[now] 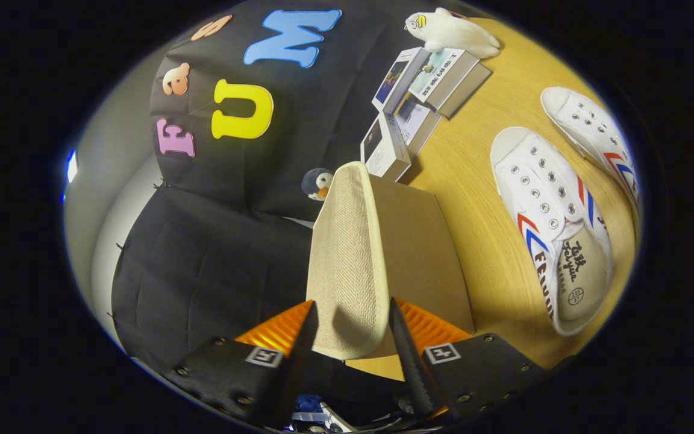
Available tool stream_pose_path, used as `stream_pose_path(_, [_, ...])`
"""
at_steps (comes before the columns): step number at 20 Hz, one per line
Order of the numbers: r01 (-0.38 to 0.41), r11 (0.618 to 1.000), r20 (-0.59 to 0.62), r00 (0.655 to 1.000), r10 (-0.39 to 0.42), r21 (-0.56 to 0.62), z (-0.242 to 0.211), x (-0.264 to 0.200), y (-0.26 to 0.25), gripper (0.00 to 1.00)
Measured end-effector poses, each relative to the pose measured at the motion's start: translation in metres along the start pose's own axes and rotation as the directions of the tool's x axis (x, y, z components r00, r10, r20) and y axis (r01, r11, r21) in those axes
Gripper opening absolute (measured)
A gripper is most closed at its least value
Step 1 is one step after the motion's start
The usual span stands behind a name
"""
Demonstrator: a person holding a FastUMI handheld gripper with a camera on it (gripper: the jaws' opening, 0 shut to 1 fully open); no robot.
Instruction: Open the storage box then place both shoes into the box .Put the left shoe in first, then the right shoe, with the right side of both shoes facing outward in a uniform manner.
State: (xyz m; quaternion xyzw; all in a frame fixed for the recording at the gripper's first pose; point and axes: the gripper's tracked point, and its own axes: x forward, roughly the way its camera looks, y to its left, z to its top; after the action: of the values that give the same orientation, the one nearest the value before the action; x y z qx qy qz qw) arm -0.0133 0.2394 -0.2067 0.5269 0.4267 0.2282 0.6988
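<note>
Standing up between the two fingers is the lid of the storage box, a beige woven-fabric flap with a rounded, padded rim, lifted on edge so its textured face shows on one side and the plain tan panel of the box on the other. The gripper has its fingers set narrowly on either side of the lid's near corner; they sit right against the fabric, though whether both actually press on it I cannot tell.

The lid's rim runs away from the fingers and curves over at its far end. Beyond that end lie several small cardboard boxes, fanned against one another on the wooden table, with a white plush toy on the farthest of them. A small penguin toy peeks out just beside the lid's far end, against the black cloth wall.

Off to the right of the fingers, well apart from the box, two white canvas shoes lie on the table. The nearer shoe has red and blue stripes on its side, metal eyelets and no laces, its opening toward the gripper. The farther shoe lies beyond it, apart, with bare table between them and between the nearer shoe and the box.
</note>
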Motion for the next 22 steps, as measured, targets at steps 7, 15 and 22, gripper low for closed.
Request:
stream_pose_path(7, [-0.021,0.999,-0.027,0.999,0.021,-0.032,0.0,-0.01,0.018,0.07])
stream_pose_path(15, [-0.114,0.979,-0.042,0.993,0.108,-0.17,0.004,-0.021,0.108,0.07])
stream_pose_path(22, [-0.161,0.925,-0.092,0.986,0.138,-0.343,-0.022,0.004,0.183,0.07])
